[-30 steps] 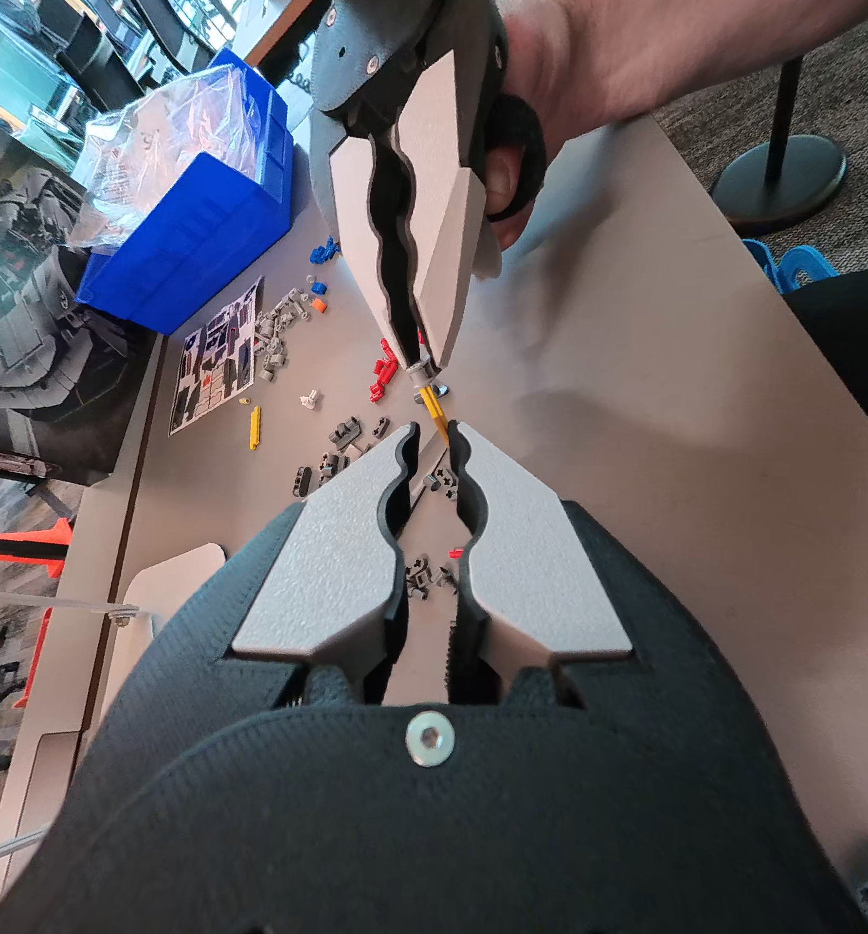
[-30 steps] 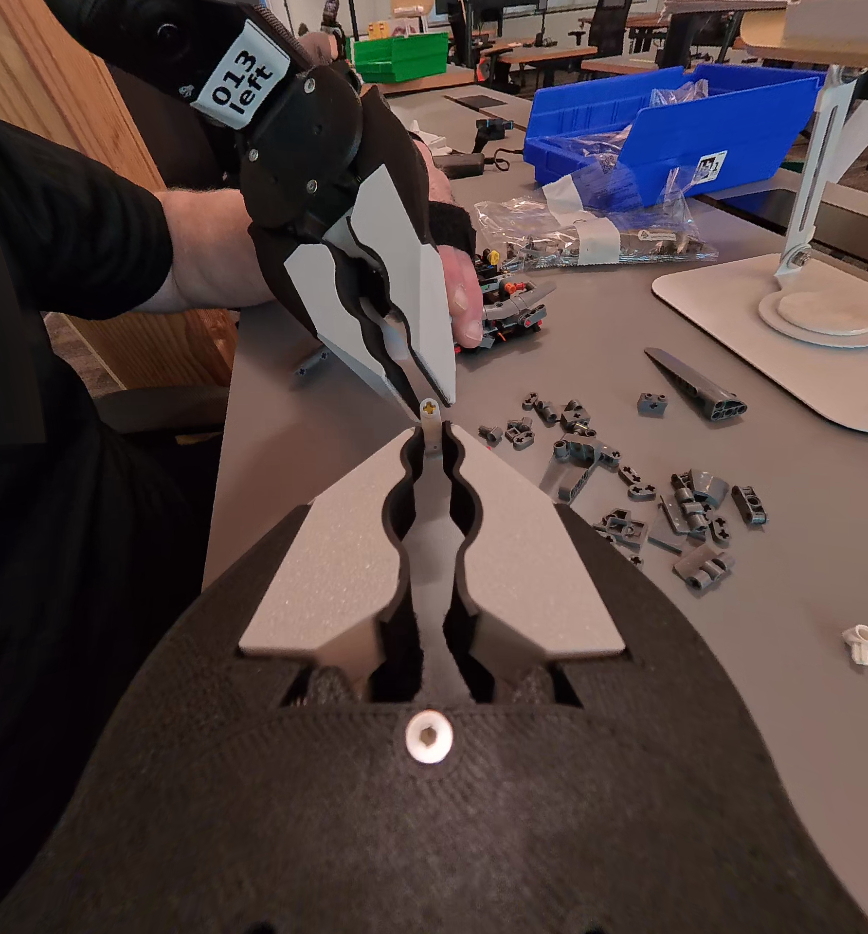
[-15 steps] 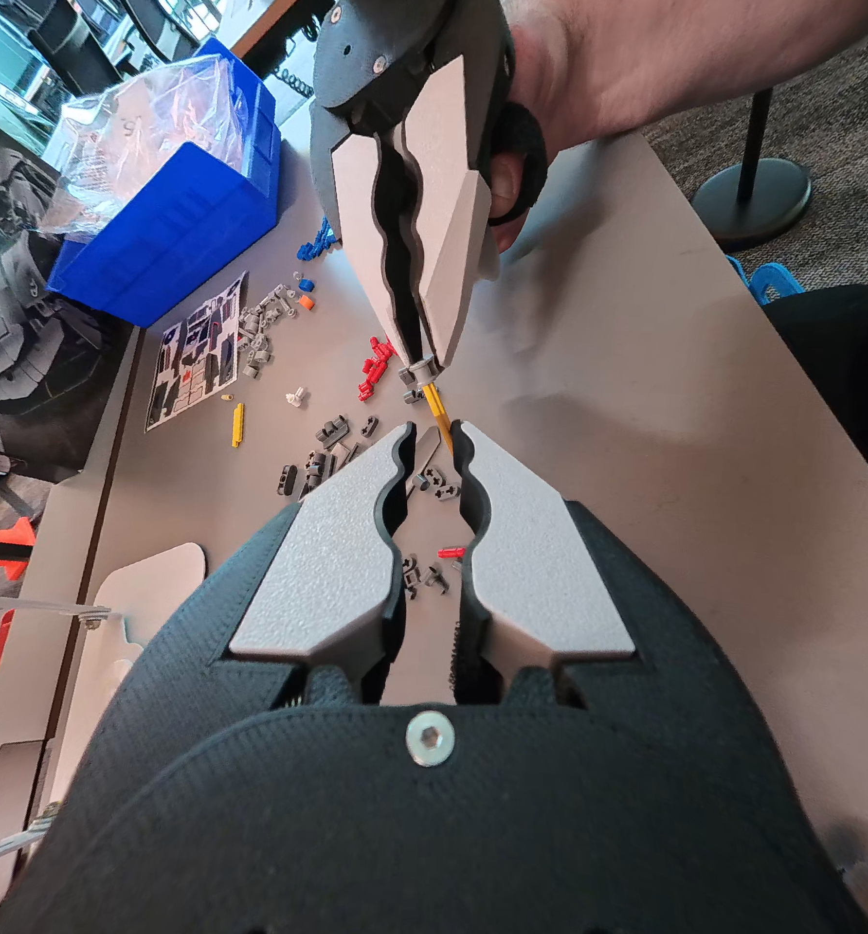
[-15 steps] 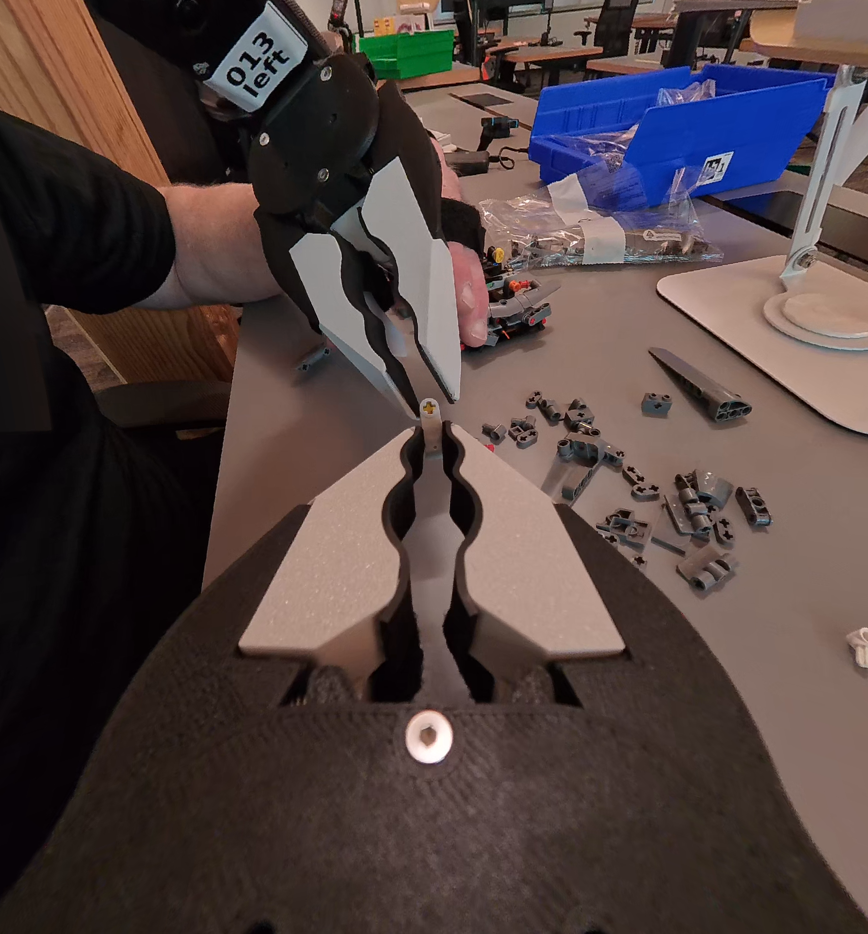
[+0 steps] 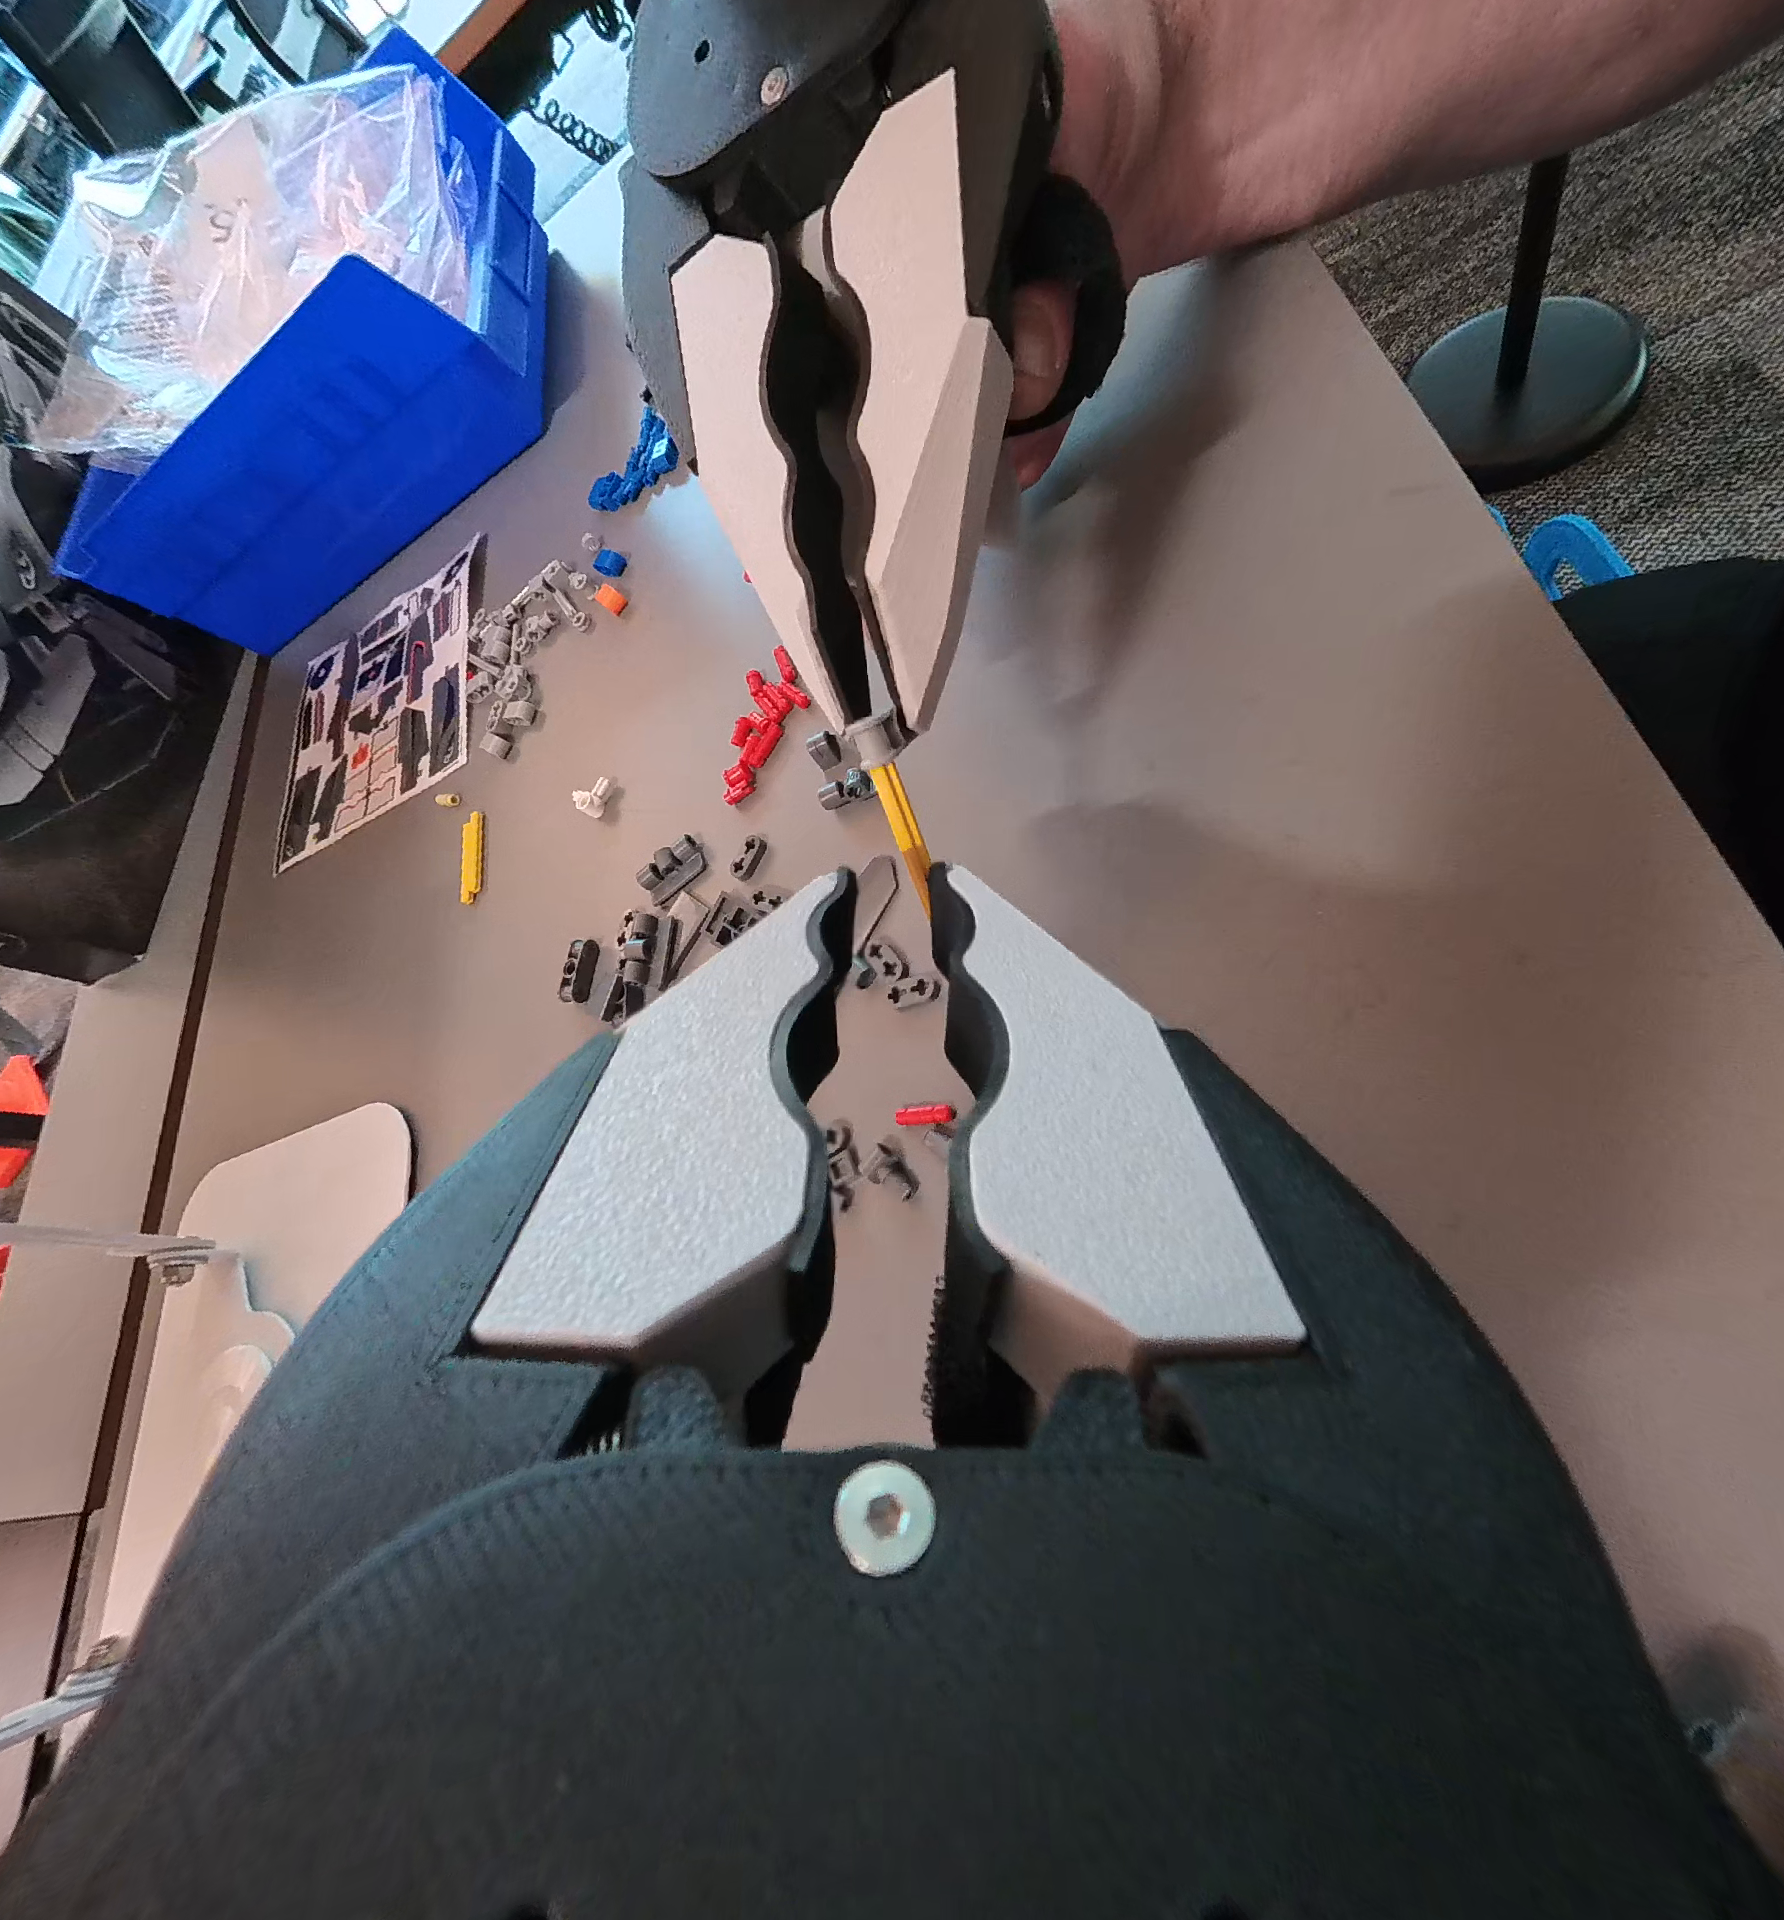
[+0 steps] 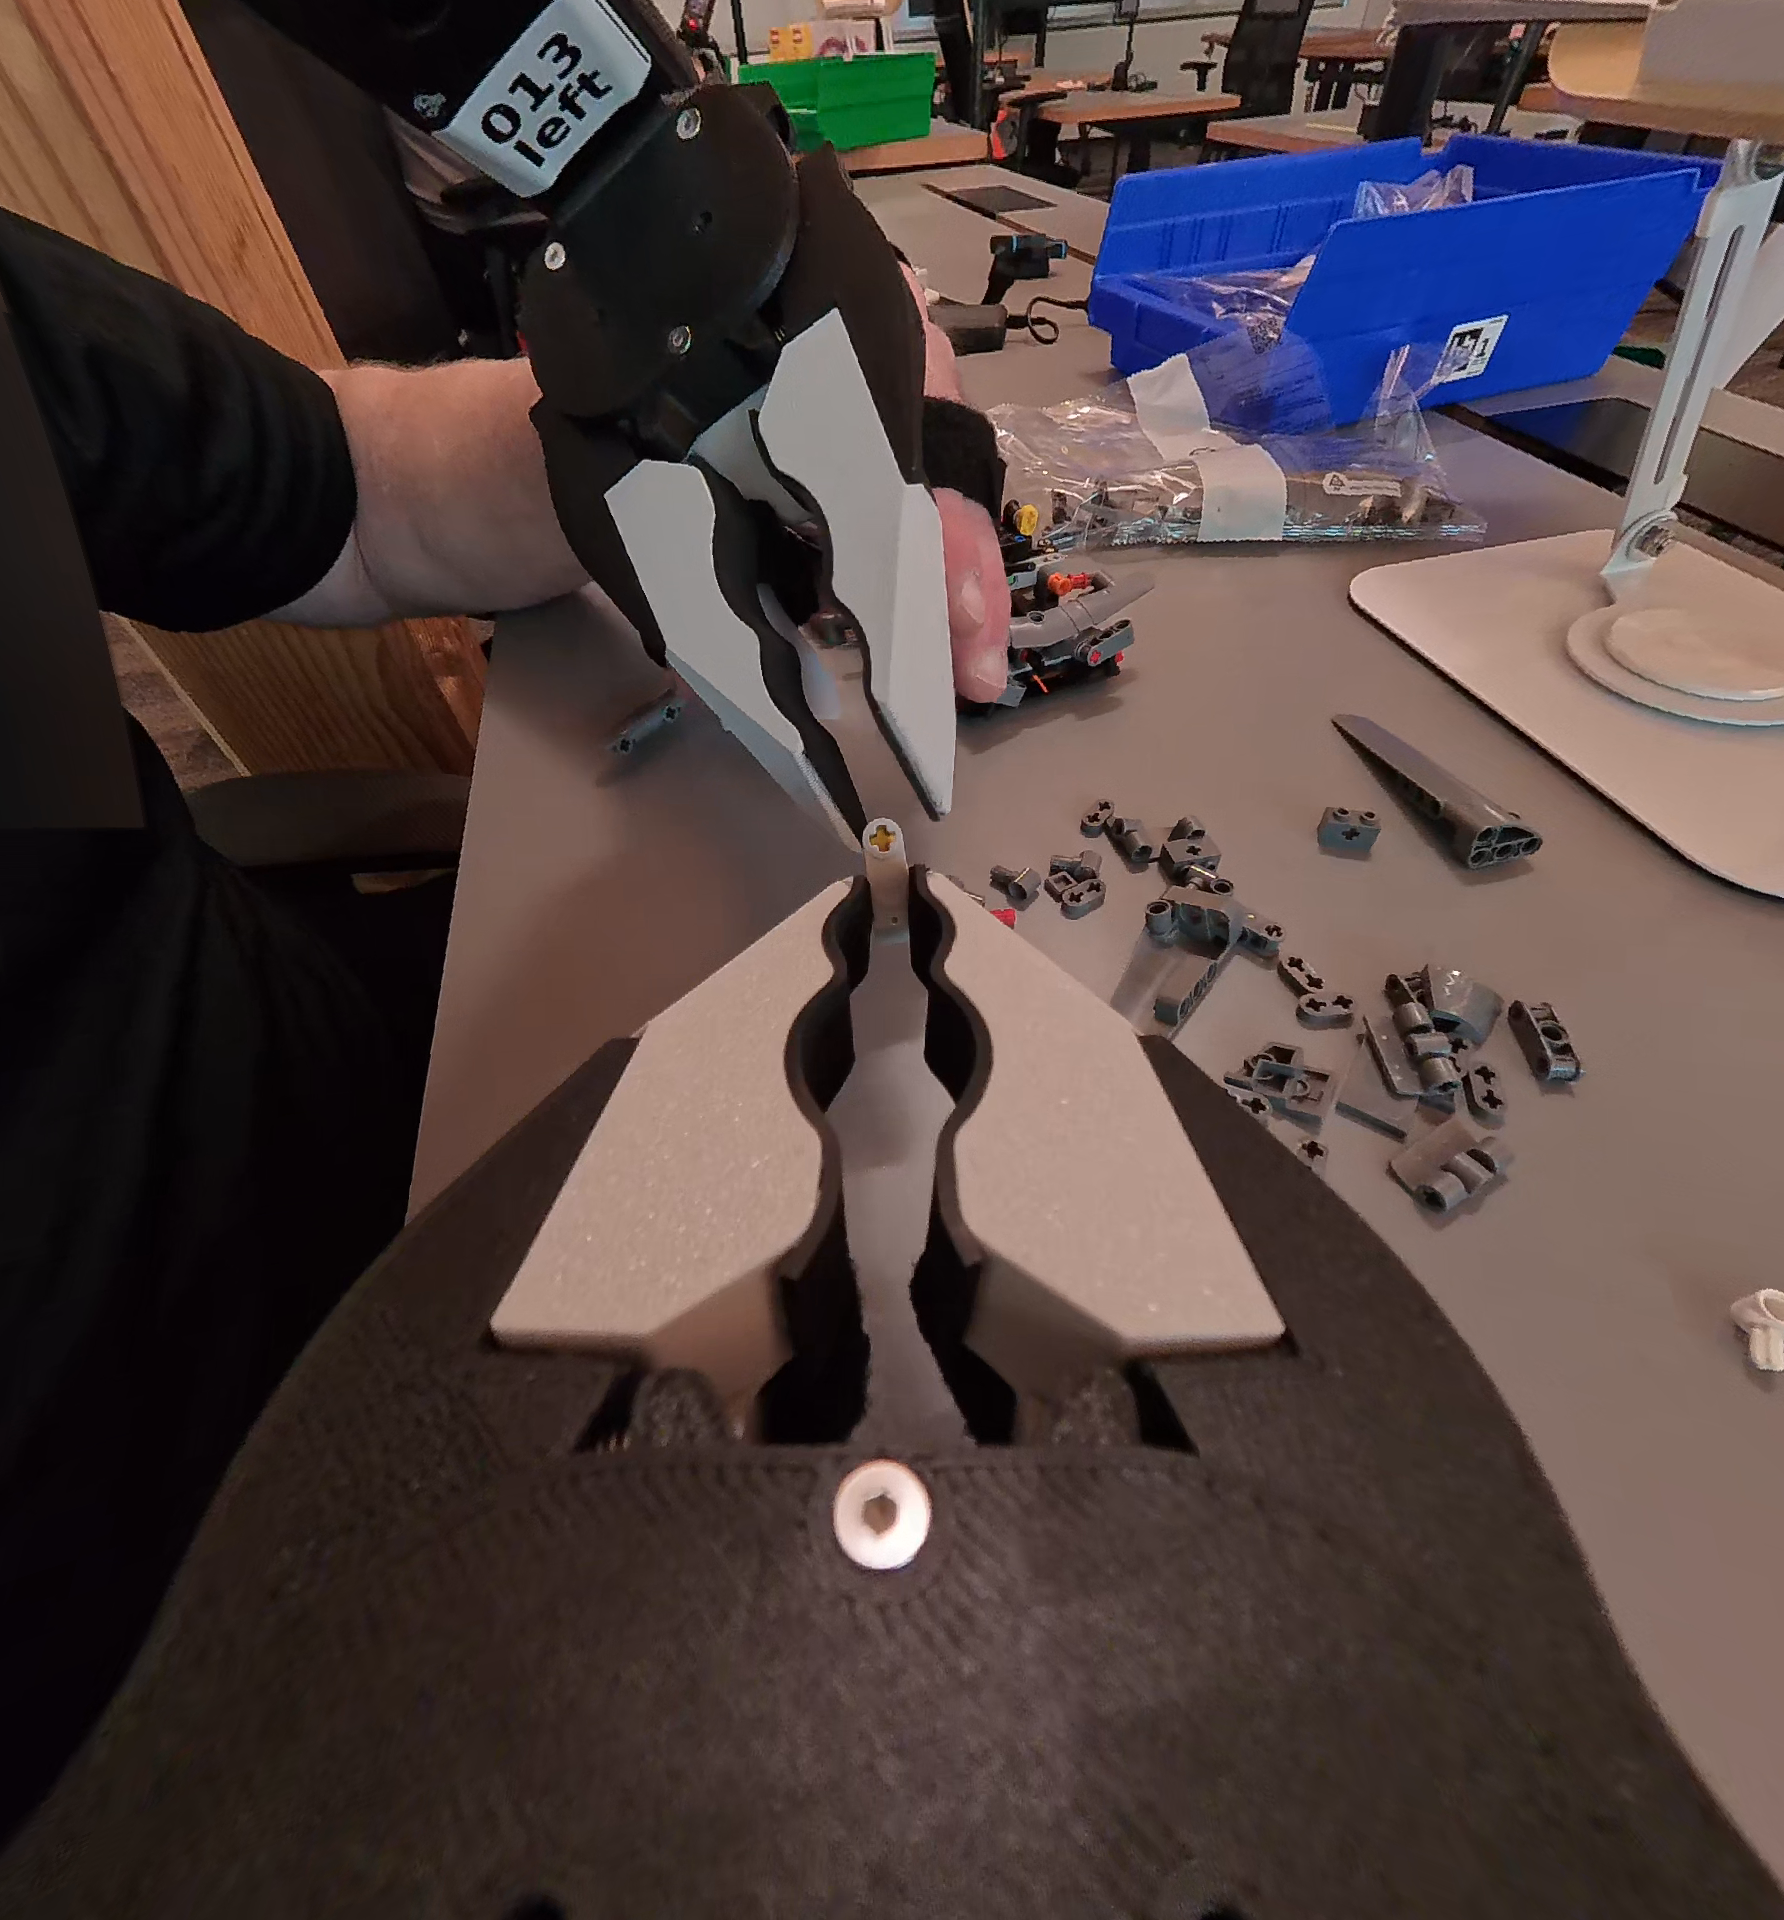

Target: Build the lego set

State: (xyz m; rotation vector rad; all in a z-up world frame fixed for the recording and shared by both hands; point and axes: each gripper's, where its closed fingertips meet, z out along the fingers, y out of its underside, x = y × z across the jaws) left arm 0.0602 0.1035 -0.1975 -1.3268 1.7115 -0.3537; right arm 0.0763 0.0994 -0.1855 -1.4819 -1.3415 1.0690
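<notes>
My right gripper (image 6: pixel 886 888) is shut on a small light grey connector (image 6: pixel 886 883). A yellow axle (image 6: pixel 882 834) sits in its cross hole, seen end-on. In the left wrist view the right gripper (image 5: pixel 872 727) comes down from above with the connector (image 5: pixel 875 740), and the yellow axle (image 5: pixel 900 826) sticks out towards me. My left gripper (image 5: pixel 896 883) is open. The axle's free end lies between its tips against the right-hand fingertip (image 5: pixel 955 899), with a gap to the other. The left gripper also shows in the right wrist view (image 6: pixel 898 821), open just past the connector.
Grey table (image 5: pixel 1283 935) with loose dark grey parts (image 6: pixel 1387 1039), red pins (image 5: pixel 763 727), a yellow beam (image 5: pixel 470 857) and a sticker sheet (image 5: pixel 389 707). Blue bin (image 6: pixel 1387 260) with plastic bags, a part-built model (image 6: pixel 1064 623) and a white stand base (image 6: pixel 1594 675) lie behind. The grippers are tip to tip, or close to it.
My left jaws have opened a little around the axle's end. Both grippers have shifted slightly. The right gripper keeps its hold on the connector.
</notes>
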